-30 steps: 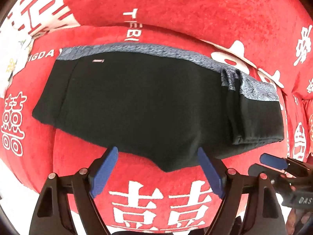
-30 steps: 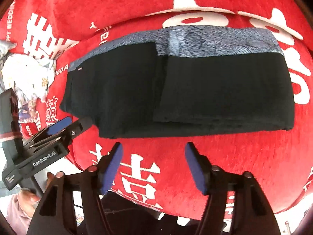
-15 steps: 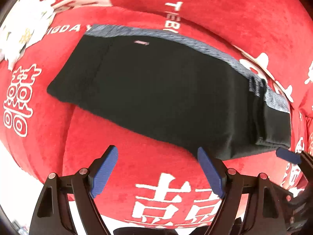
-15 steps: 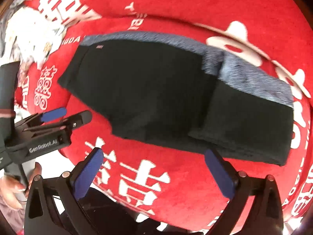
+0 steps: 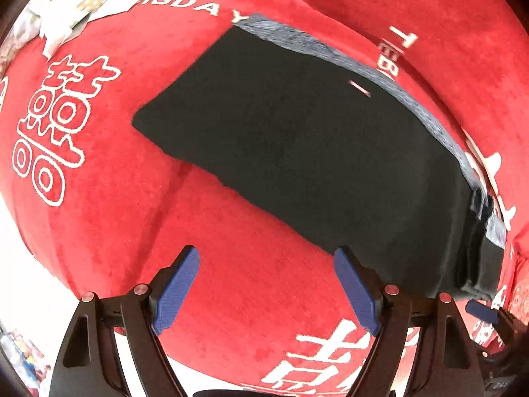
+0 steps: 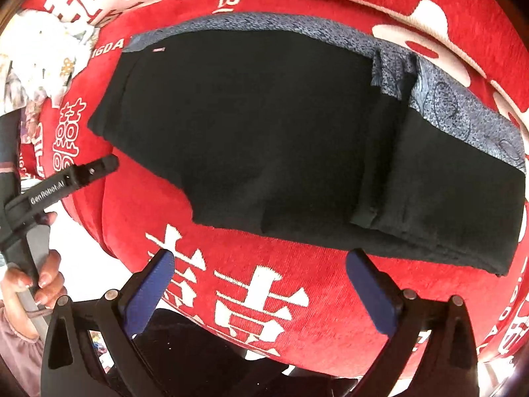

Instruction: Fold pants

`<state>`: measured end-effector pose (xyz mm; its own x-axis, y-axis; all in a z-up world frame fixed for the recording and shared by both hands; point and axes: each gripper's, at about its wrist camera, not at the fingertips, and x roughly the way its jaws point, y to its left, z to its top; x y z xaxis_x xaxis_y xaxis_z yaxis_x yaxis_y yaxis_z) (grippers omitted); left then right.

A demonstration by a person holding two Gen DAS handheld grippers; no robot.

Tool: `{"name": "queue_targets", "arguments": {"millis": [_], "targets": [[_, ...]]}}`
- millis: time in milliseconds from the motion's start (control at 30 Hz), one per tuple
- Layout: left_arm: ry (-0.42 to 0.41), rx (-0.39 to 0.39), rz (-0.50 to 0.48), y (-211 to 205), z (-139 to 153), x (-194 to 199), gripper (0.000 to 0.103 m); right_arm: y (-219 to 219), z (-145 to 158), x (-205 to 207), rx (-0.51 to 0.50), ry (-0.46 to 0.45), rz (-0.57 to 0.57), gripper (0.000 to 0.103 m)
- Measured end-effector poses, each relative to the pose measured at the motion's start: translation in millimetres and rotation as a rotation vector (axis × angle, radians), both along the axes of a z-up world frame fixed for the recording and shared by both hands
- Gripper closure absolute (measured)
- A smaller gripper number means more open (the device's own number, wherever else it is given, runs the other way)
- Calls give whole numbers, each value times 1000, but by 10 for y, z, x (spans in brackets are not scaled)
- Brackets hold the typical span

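Across the red cushion printed with white characters, the black pants lie flat and partly folded. Seen from the right wrist, their blue-grey patterned waistband runs along the far edge from about ten o'clock round to three o'clock. A folded-over layer is stacked on the pants toward three o'clock, its edge making a vertical ridge there. A small pale label sits near the waistband's ten o'clock end.

Right gripper: its jaws stand spread wide with blue pads, and nothing lies between them but bare cushion. It hangs just short of the near hem of the pants, at six o'clock of the garment, not touching it.

Left gripper: its jaws are also parted with nothing gripped. Its right pad sits just at the near edge of the black cloth, while its left pad is over red cushion. From the left wrist the pants stretch diagonally from nine o'clock toward four o'clock, the waistband on the far side.

At nine o'clock in the right wrist view, the left gripper's black body shows, with the person's hand wrapped round its handle. White patterned cloth lies bunched at ten o'clock, beyond the cushion's edge.
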<state>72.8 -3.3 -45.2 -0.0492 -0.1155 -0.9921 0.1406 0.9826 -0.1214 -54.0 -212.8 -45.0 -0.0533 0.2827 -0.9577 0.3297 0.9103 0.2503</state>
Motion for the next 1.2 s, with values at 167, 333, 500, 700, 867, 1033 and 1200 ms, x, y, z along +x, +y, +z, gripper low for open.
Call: {"name": "queue_targets", "arguments": {"millis": [167,333,500,700,867,1033,1200], "targets": [[7,-3,10,36,-42,82,19,-16,-5,43,-5,-4,-10,0],[8,0,19,47,-89,138,19,-13,8,133,-17,-15,-17,0],[17,3,35,93,-132,182,19,33,13,201,-18,-19,-16,0],[43,-23,52,246,-197,282,19,112,7,273,-8,-29,-16,0],[35,-37,84,414,-199,334,19,130,13,356,2,-46,-27,0],[35,-73,148,637,-228,432,19,91,-22,444,-18,-56,-37,0],[34,-89,185,833,-277,536,19,16,-177,475,10,-33,-89,0]]}}
